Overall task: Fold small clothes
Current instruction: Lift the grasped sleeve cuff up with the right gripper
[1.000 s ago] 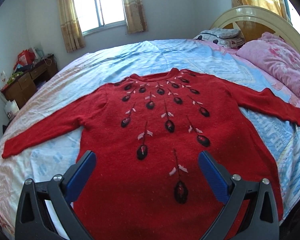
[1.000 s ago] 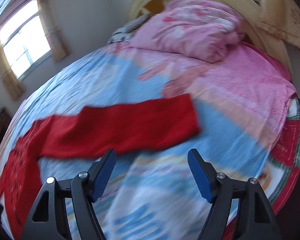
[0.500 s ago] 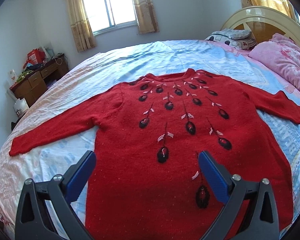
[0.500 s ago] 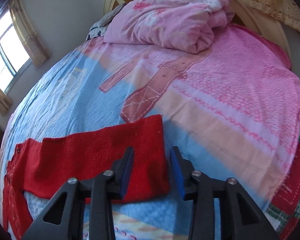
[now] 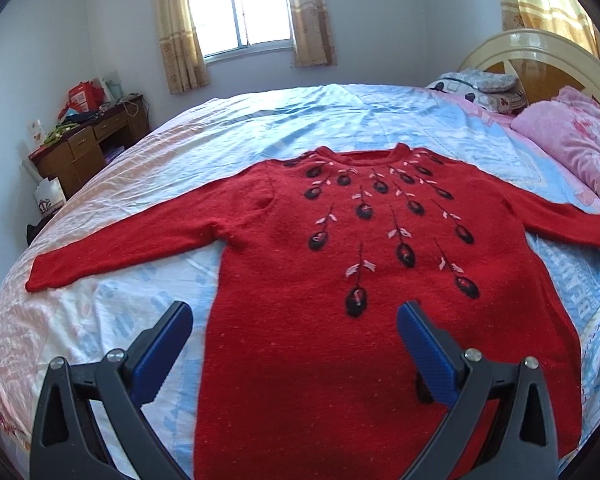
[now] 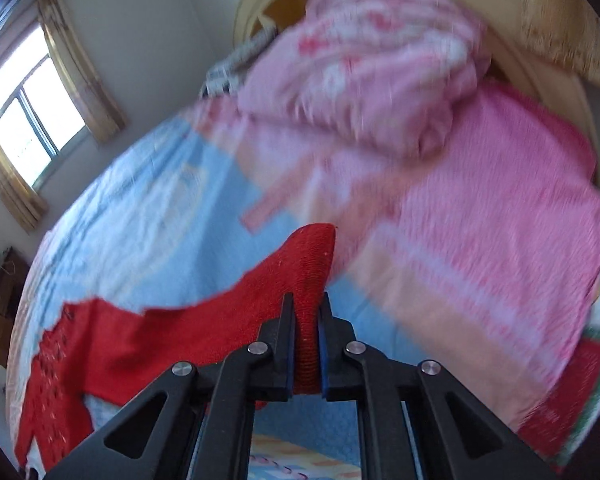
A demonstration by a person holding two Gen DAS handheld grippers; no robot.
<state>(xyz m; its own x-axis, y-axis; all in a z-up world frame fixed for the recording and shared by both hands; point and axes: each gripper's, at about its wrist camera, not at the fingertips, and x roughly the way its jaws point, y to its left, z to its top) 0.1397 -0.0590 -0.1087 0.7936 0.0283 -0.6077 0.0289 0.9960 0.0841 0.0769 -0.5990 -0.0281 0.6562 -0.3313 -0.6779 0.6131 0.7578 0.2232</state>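
A red knit sweater [image 5: 340, 280] with dark embroidered drops lies face up on the bed, both sleeves spread out. My left gripper [image 5: 294, 316] hangs open above its lower hem, the blue pads wide apart and holding nothing. In the right wrist view my right gripper [image 6: 306, 312] is shut on the cuff of the sweater's right sleeve [image 6: 300, 268], which is lifted off the sheet and bunched between the pads. The rest of the sweater [image 6: 60, 368] trails to the lower left of that view.
The bed has a blue and pink sheet [image 5: 300, 120]. A pink quilt [image 6: 360, 68] and a cream headboard [image 5: 532, 48] lie at the head end. A wooden desk [image 5: 84, 144] with clutter stands by the left wall, under a curtained window [image 5: 240, 8].
My right gripper went from open over the sleeve end to shut on the cuff and lifted it. The left gripper drifted leftward along the hem, still open.
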